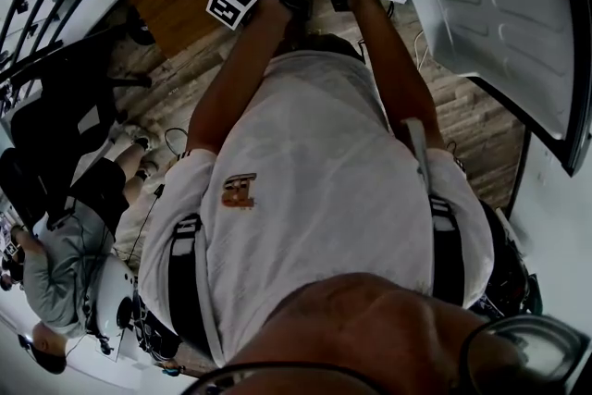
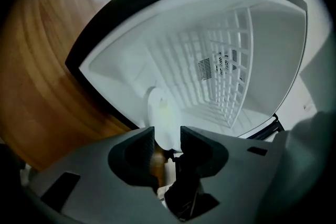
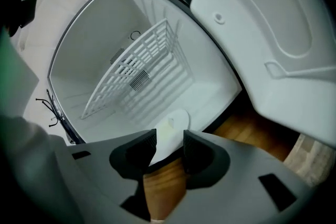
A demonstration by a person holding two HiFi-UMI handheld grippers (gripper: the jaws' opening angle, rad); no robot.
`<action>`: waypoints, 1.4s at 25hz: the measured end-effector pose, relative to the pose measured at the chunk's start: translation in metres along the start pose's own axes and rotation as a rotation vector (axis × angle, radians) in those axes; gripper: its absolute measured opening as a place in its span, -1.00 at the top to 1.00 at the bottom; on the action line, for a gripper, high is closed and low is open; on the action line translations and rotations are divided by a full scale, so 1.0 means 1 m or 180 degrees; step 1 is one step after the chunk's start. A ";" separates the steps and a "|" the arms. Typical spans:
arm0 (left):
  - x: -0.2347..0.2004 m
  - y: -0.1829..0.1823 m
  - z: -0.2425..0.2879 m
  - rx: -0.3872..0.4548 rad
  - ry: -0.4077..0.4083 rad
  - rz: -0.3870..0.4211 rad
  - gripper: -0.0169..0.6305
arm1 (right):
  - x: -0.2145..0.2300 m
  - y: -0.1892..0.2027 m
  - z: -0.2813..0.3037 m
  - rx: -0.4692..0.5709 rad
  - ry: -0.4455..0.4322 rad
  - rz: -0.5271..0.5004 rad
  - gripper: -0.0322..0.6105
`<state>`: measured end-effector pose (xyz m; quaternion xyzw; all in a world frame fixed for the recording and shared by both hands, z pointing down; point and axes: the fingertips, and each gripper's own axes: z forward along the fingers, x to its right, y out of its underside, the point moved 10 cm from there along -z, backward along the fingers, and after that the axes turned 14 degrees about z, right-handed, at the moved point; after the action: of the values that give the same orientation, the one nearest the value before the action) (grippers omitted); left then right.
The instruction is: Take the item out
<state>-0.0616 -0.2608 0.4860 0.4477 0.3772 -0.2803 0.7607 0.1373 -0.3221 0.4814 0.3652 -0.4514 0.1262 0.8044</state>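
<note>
Directly ahead of left tool (image 2: 168, 136), right tool (image 3: 169, 140), white disc (image 2: 159, 110)

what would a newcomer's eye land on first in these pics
The open white fridge compartment fills both gripper views, with a wire shelf inside. A white round disc lies near its front edge, just beyond the open jaws of the right gripper and left gripper.

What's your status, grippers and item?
Open, empty: left gripper, right gripper. Untouched: flat white round disc on floor of open white compartment. Beyond it white wire rack, path clear.
</note>
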 end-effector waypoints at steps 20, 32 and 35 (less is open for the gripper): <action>-0.016 0.004 0.029 -0.0106 -0.0121 -0.0322 0.49 | 0.020 0.001 0.033 -0.0330 0.0030 0.0475 0.39; -0.024 0.004 0.031 -0.0142 -0.0031 -0.0451 0.50 | 0.018 0.009 0.046 -0.0470 -0.0127 0.0807 0.54; -0.023 0.005 0.032 -0.0159 -0.0003 -0.0447 0.50 | 0.019 0.009 0.045 -0.0469 -0.0124 0.0887 0.60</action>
<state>-0.0605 -0.2850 0.5173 0.4008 0.4141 -0.3237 0.7504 0.1145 -0.3502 0.5157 0.2414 -0.5211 0.1960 0.7948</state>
